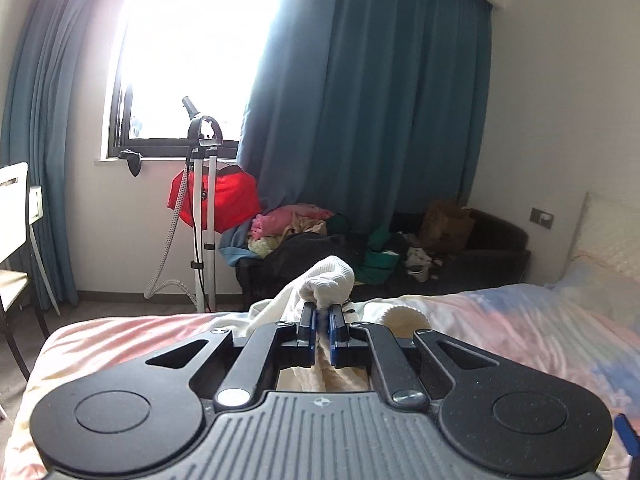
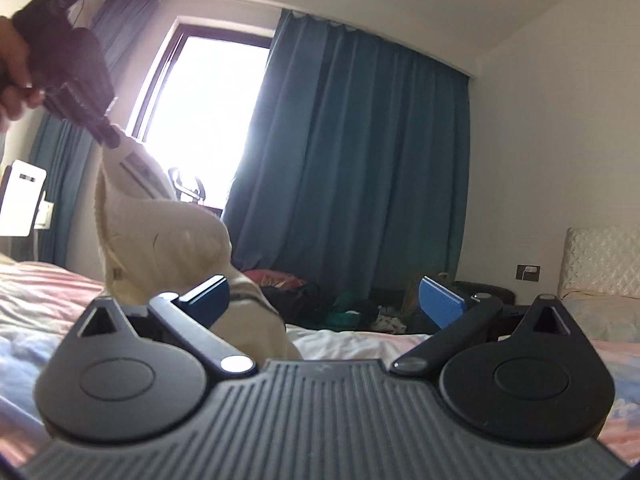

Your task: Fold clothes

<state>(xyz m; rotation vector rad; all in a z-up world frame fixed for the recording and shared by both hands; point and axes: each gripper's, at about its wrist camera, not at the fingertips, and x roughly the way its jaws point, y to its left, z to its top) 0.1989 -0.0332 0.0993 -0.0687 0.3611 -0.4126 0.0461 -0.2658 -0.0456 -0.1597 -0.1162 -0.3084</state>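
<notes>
A cream knit garment (image 1: 328, 280) is pinched in my left gripper (image 1: 323, 314), whose blue pads are shut on a fold of it above the bed (image 1: 520, 320). In the right wrist view the same garment (image 2: 160, 240) hangs from the left gripper (image 2: 108, 138), lifted high at upper left, with its lower part trailing down to the bed (image 2: 48, 292). My right gripper (image 2: 332, 300) is open and empty, low over the bed, its left pad close beside the hanging garment.
A dark sofa (image 1: 500, 256) heaped with clothes stands past the bed under blue curtains (image 1: 360, 120). A garment steamer stand (image 1: 202, 200) with a red item stands by the window. A white chair (image 1: 12, 220) is at left. A pillow (image 1: 612, 224) lies at right.
</notes>
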